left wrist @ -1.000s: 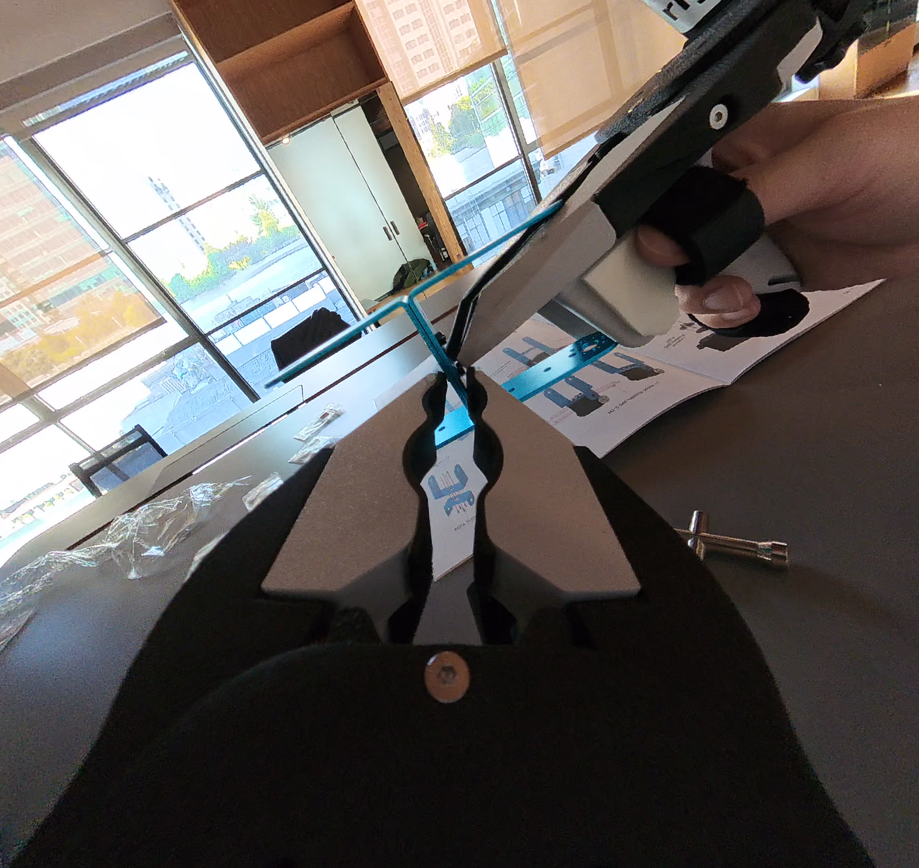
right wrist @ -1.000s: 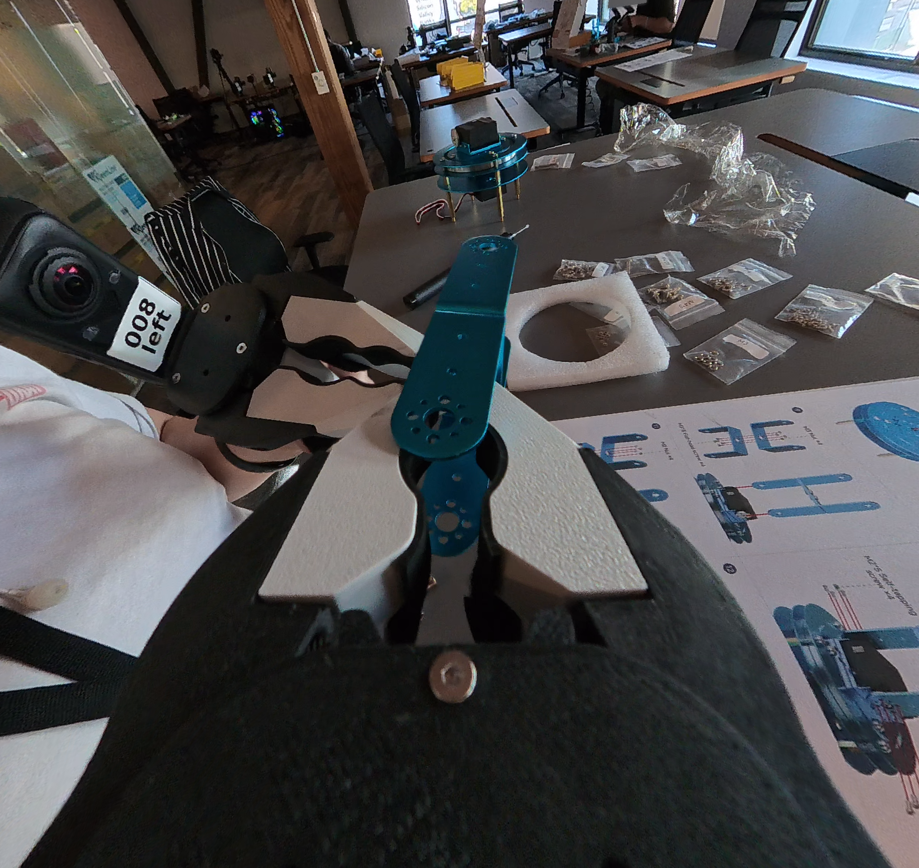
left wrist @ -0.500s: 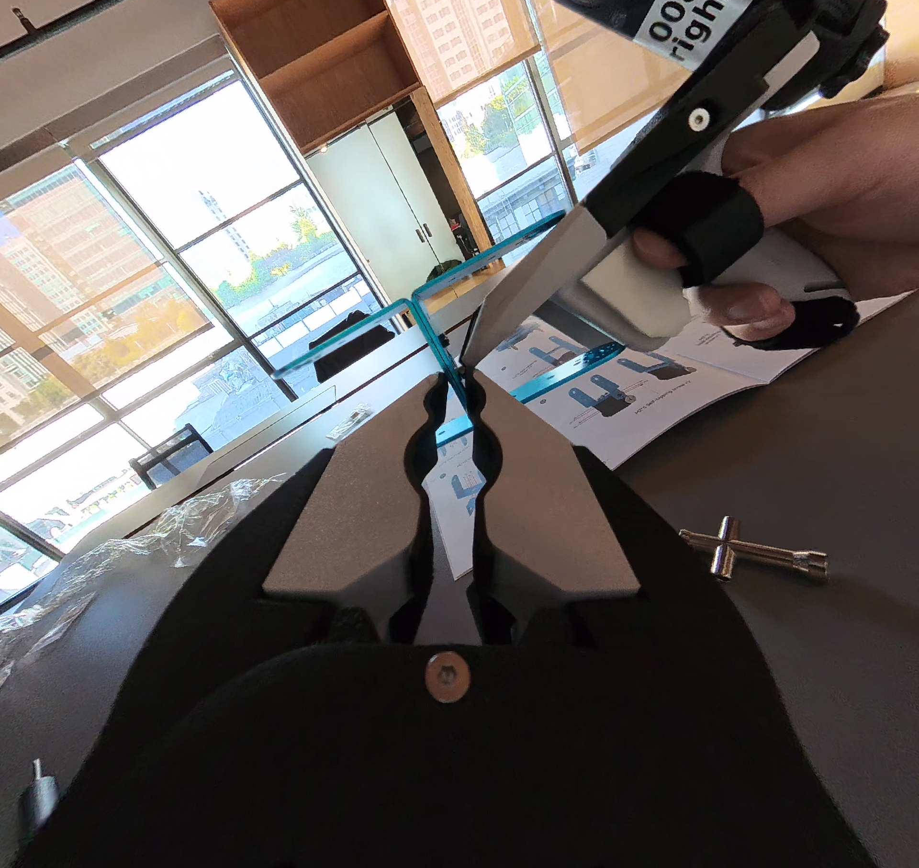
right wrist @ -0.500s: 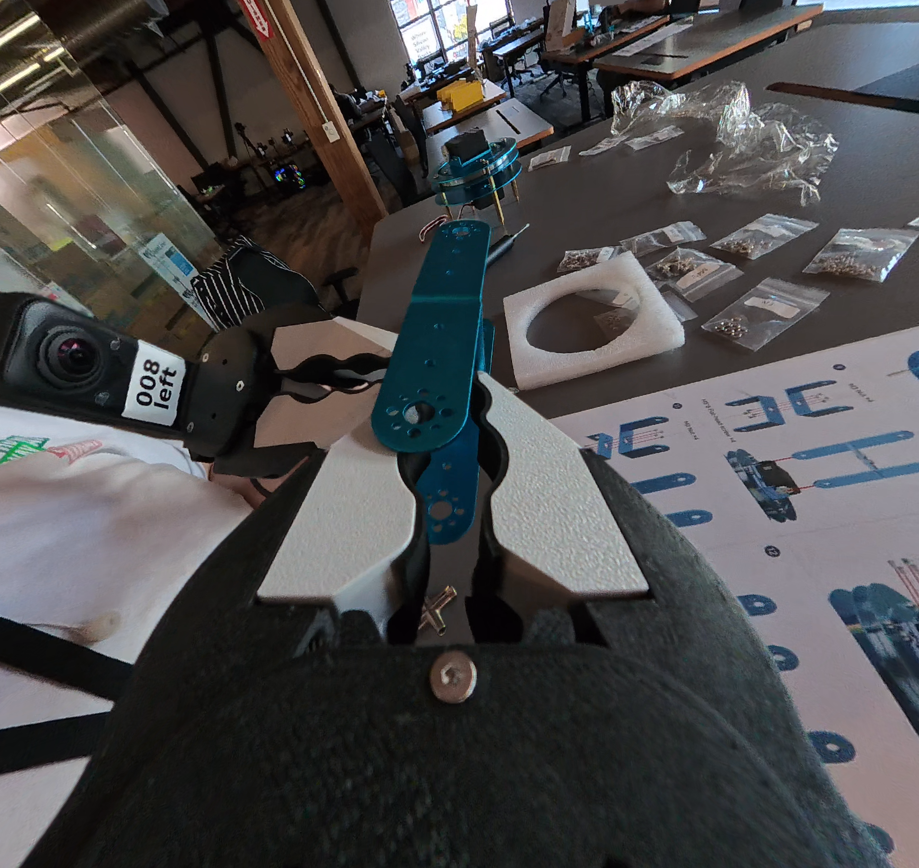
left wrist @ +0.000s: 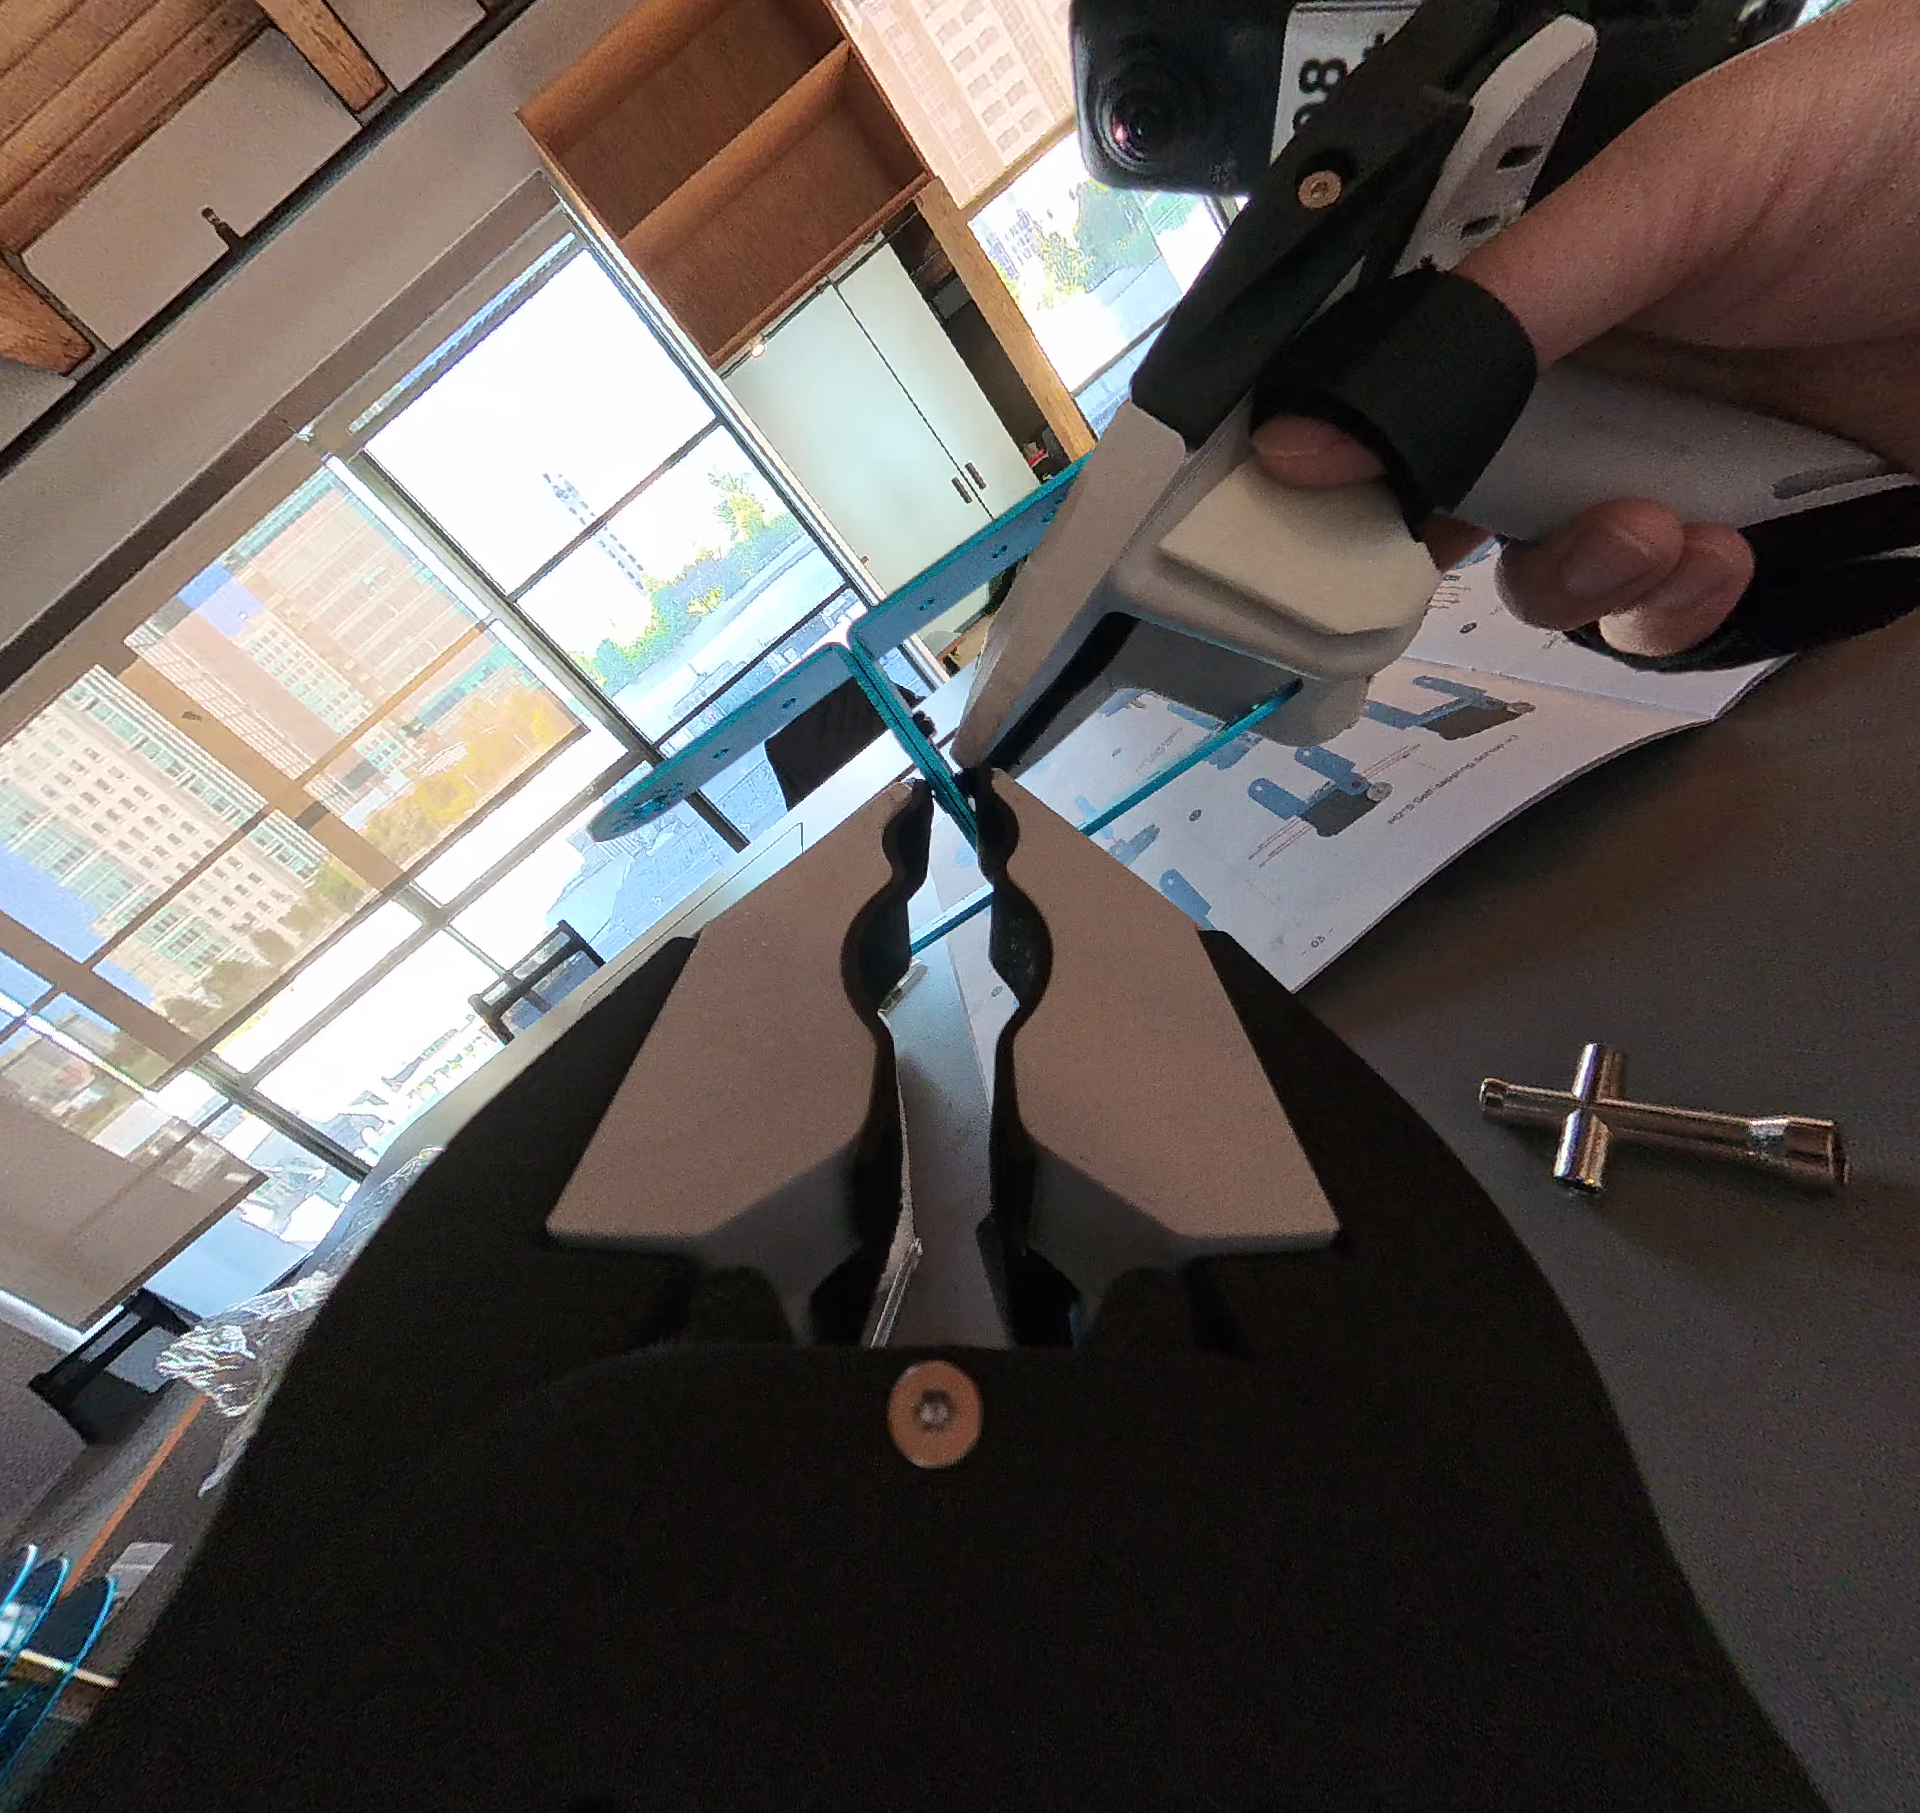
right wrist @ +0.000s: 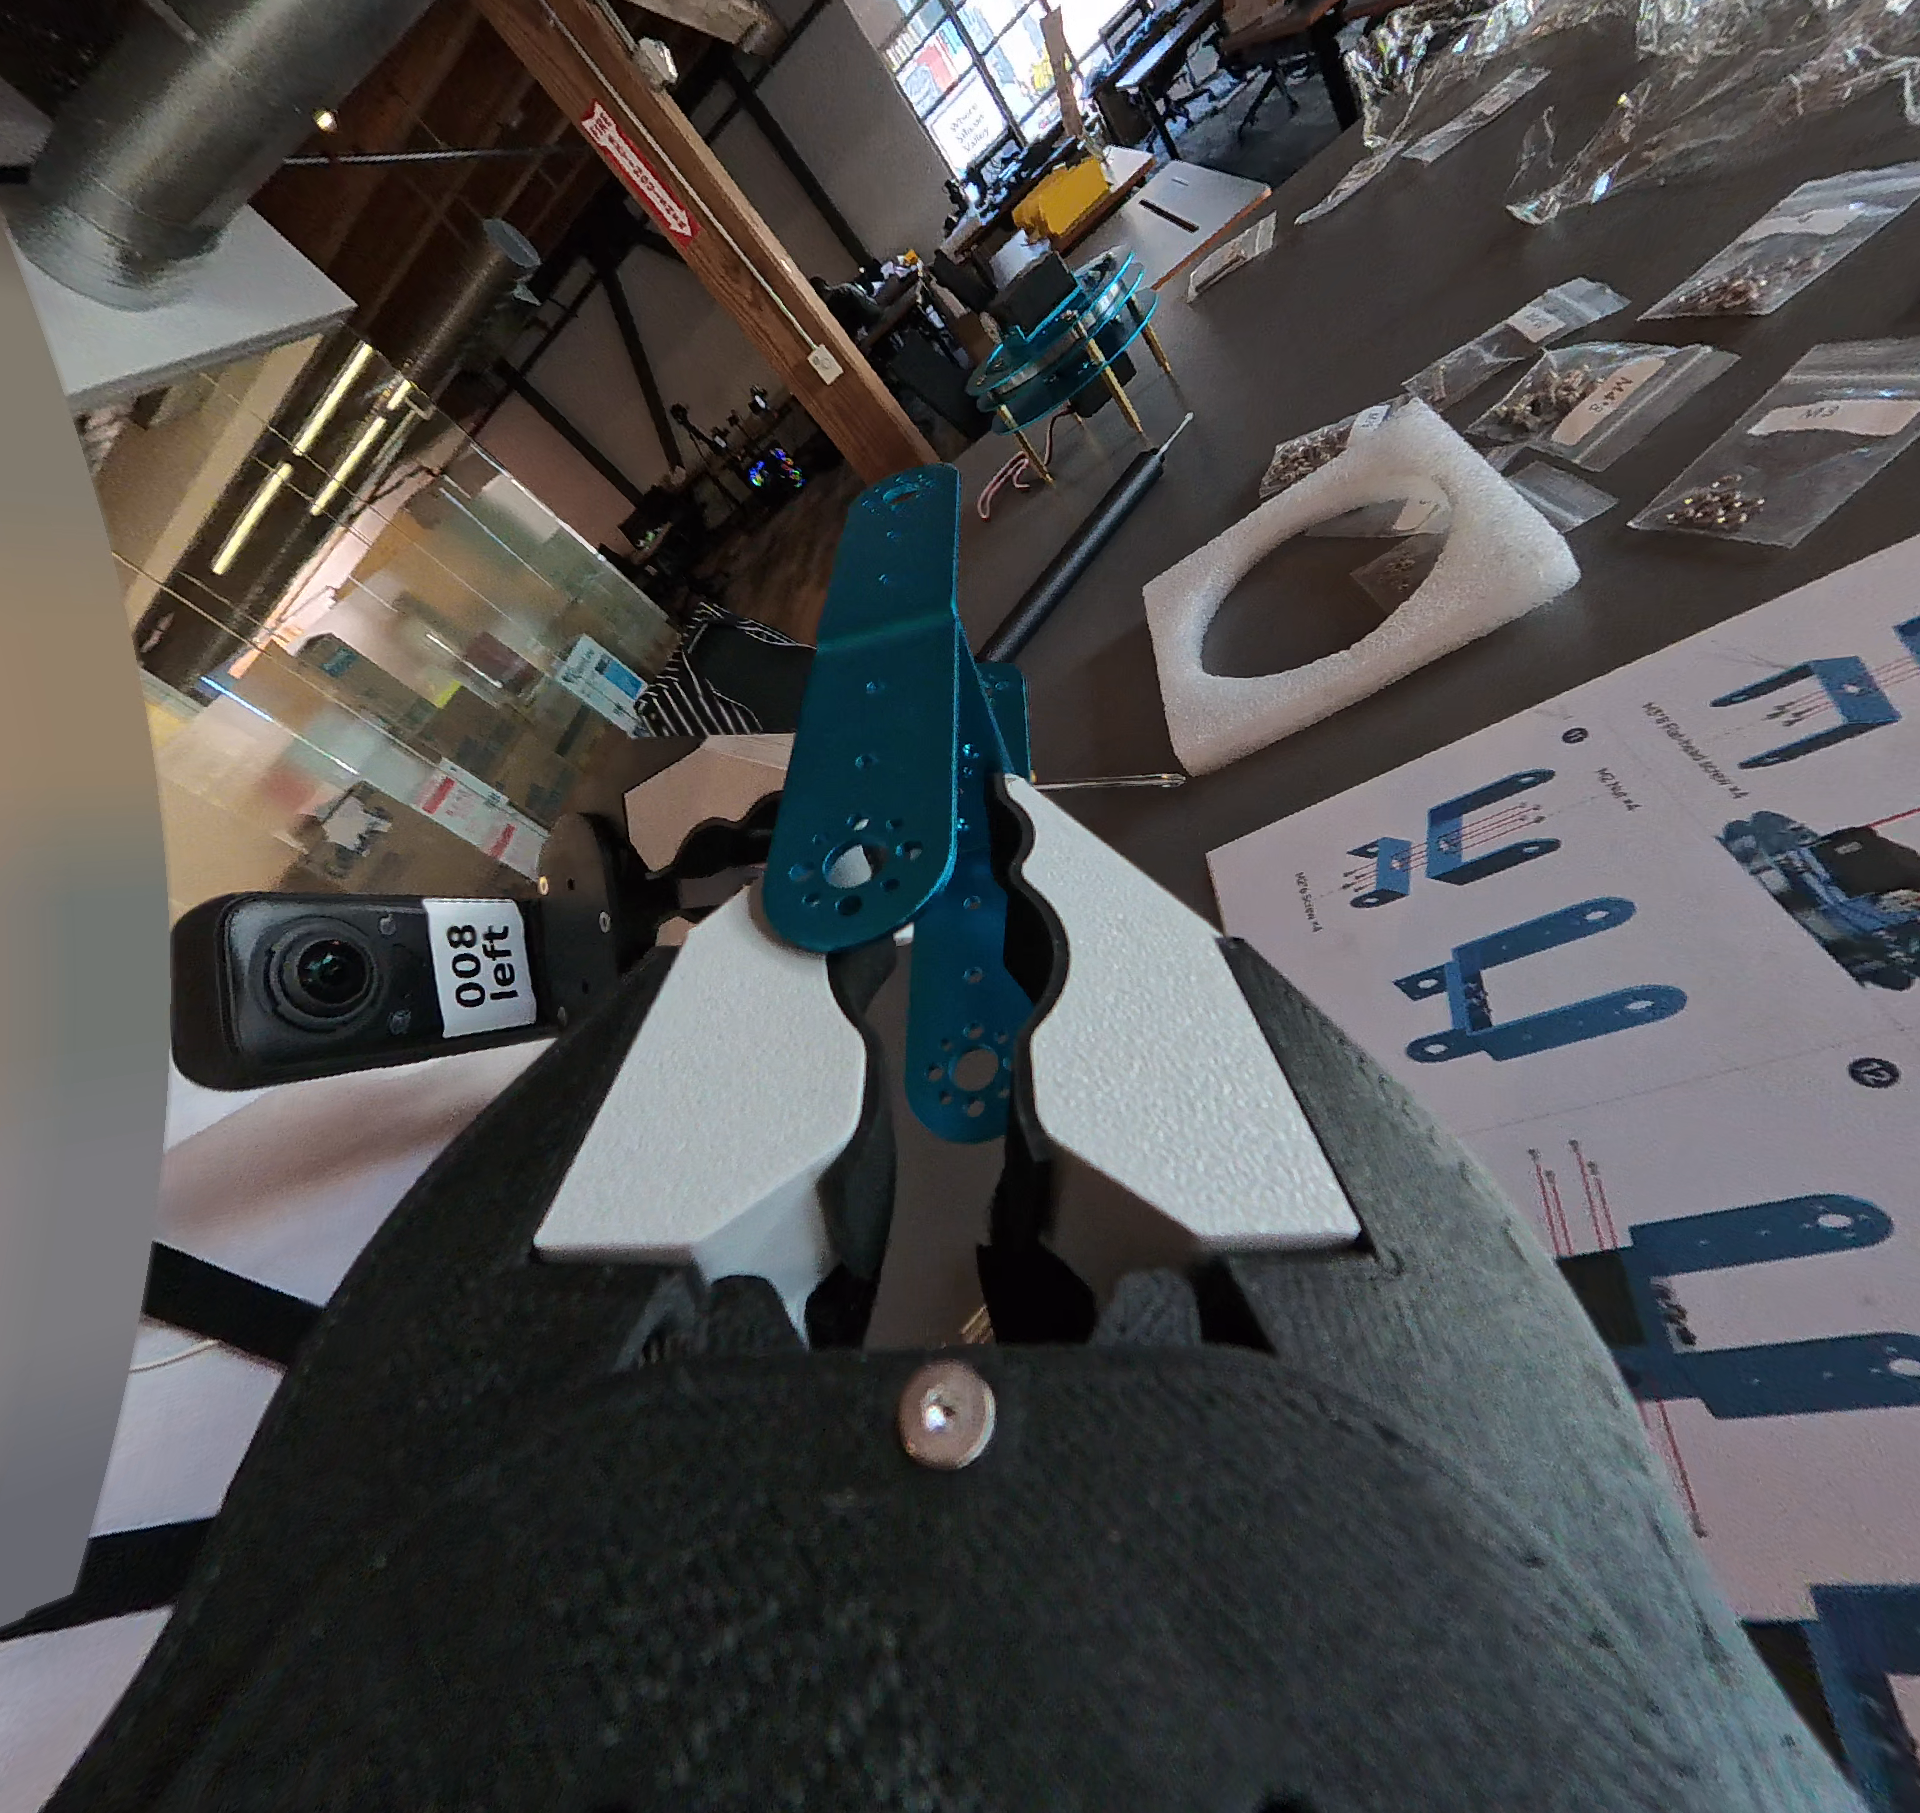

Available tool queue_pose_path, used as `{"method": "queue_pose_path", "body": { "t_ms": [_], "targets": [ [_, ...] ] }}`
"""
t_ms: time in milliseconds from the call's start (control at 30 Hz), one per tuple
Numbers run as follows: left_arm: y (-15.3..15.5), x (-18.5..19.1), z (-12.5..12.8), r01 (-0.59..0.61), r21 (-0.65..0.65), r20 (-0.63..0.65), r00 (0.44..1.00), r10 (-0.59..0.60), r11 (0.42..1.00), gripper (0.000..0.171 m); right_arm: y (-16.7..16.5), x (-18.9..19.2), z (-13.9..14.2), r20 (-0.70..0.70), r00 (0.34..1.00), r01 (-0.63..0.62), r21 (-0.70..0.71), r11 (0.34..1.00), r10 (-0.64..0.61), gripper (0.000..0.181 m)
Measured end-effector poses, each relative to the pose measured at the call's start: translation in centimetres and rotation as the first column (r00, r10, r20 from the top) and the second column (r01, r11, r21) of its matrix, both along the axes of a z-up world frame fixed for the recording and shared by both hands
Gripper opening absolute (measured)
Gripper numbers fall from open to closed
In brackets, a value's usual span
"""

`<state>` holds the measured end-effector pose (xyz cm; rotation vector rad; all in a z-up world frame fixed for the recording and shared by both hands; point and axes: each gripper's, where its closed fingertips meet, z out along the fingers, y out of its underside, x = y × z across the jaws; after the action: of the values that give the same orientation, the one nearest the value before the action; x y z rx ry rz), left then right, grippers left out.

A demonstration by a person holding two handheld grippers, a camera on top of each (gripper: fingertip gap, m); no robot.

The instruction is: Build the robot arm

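The right gripper [right wrist: 873,849] has its fingers closed in on one perforated arm of the blue U-shaped bracket [right wrist: 883,683]. The arm runs down the gap at frame centre of the right wrist view. The bracket is held in the air above the dark table [left wrist: 1558,932]. In the left wrist view, the left gripper [left wrist: 954,795] has its fingers drawn close, with a thin bracket plate passing edge-on between the tips. Whether they clamp the plate cannot be told. A hand [left wrist: 1714,257] grips the right gripper at upper right. A cross wrench [left wrist: 1662,1135] lies at right on the table, below an open instruction booklet [left wrist: 1455,776]. A white foam ring [right wrist: 1351,620] lies at upper right of the right wrist view.
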<state>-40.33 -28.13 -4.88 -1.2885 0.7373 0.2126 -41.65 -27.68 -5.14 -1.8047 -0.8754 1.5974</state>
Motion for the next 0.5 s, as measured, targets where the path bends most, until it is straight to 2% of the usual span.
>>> {"method": "queue_pose_path", "body": {
  "t_ms": [133,267,400,500],
  "targets": [
    [0.0,-0.2,-0.2,0.029,-0.037,0.042,0.999,-0.028,0.999,0.005,-0.1,-0.2,-0.1,-0.032,0.999,-0.023,-0.045,0.999,0.021,0.012],
    [0.3,-0.9,-0.6,0.113,-0.146,0.176,0.981,-0.086,0.983,0.004,0.4,-0.2,-0.7,0.0,1.0,-0.008,0.035,0.999,0.008,0.017],
    [0.8,-3.3,-0.3,0.136,-0.203,0.267,0.96,-0.079,0.97,0.002,1.3,0.1,-1.8,0.123,0.991,0.02,0.252,0.968,-0.053,0.034],
    [1.1,-4.5,-0.4,0.168,-0.259,0.309,0.947,-0.083,0.951,0.001,1.4,0.0,-0.7,0.113,0.986,0.05,0.488,0.871,-0.12,0.038]
  ]
}}
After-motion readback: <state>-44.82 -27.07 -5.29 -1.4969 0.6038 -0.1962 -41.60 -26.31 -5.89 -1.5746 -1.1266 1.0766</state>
